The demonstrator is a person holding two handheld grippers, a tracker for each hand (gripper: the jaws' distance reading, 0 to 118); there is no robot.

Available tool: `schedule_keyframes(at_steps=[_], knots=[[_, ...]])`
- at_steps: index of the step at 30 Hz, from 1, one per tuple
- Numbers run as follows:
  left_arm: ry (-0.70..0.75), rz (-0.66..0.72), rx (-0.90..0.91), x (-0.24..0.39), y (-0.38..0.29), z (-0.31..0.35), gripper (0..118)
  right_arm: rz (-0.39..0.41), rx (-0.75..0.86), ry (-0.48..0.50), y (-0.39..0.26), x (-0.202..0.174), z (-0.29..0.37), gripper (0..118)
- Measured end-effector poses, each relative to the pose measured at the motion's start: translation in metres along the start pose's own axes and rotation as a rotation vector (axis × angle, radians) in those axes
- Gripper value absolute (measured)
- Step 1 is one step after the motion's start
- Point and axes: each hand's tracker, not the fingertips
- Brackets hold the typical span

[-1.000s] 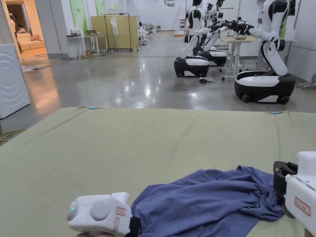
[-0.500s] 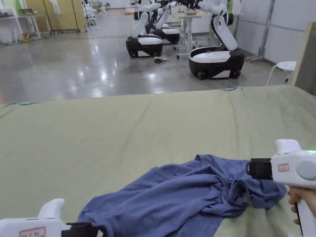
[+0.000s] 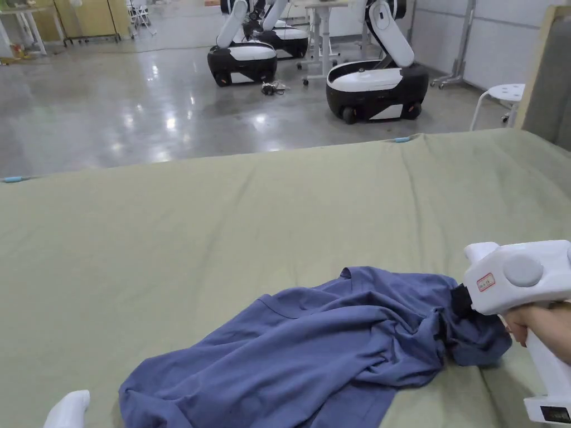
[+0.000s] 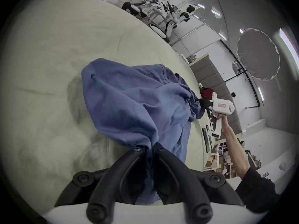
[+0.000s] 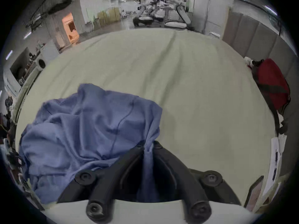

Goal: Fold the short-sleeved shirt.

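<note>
Crumpled shirt (image 3: 312, 345) between left gripper (image 4: 149, 148) and right gripper (image 5: 148, 144).

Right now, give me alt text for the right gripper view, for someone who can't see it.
The right tool is shut on a pinched fold of a crumpled blue shirt, which lies bunched to the left on a pale green cloth-covered surface. A red and black bag sits at the surface's right edge.
</note>
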Motion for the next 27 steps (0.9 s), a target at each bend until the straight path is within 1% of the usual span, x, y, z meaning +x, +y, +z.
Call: schedule_keyframes(at_steps=[2,4,5,6,7,9,12,13,16,19,23,27], knots=[[-0.025,0.036,0.043,-0.001,-0.002,0.002,8,0.014,0.031,0.027,0.003,-0.003,0.004,8],[-0.096,0.083,0.114,0.002,0.002,0.011,8,0.023,0.105,0.009,0.011,-0.009,0.027,8],[-0.114,0.089,0.137,0.004,0.006,0.017,8,0.018,0.153,0.037,0.017,-0.009,0.043,8],[-0.123,0.095,0.186,0.008,0.012,0.026,8,-0.006,0.203,0.049,0.027,-0.007,0.057,8],[-0.142,0.082,0.192,0.013,0.021,0.034,8,-0.015,0.244,0.056,0.037,-0.005,0.076,8],[-0.157,0.030,0.260,0.023,0.039,0.056,8,-0.042,0.345,0.035,0.057,-0.001,0.117,8],[-0.151,-0.058,0.343,0.043,0.063,0.091,8,-0.042,0.465,0.045,0.084,0.004,0.178,8],[-0.147,-0.083,0.364,0.048,0.070,0.100,8,-0.029,0.502,0.049,0.091,0.003,0.196,8],[-0.133,-0.129,0.425,0.066,0.093,0.127,8,0.007,0.618,-0.019,0.108,-0.001,0.247,8],[-0.157,-0.167,0.489,0.086,0.113,0.150,8,-0.012,0.711,-0.045,0.125,-0.001,0.286,8],[-0.150,-0.222,0.568,0.115,0.146,0.176,8,-0.052,0.805,-0.118,0.153,0.003,0.327,8],[-0.097,-0.284,0.690,0.143,0.186,0.196,8,-0.039,0.860,-0.206,0.184,0.003,0.355,8]])
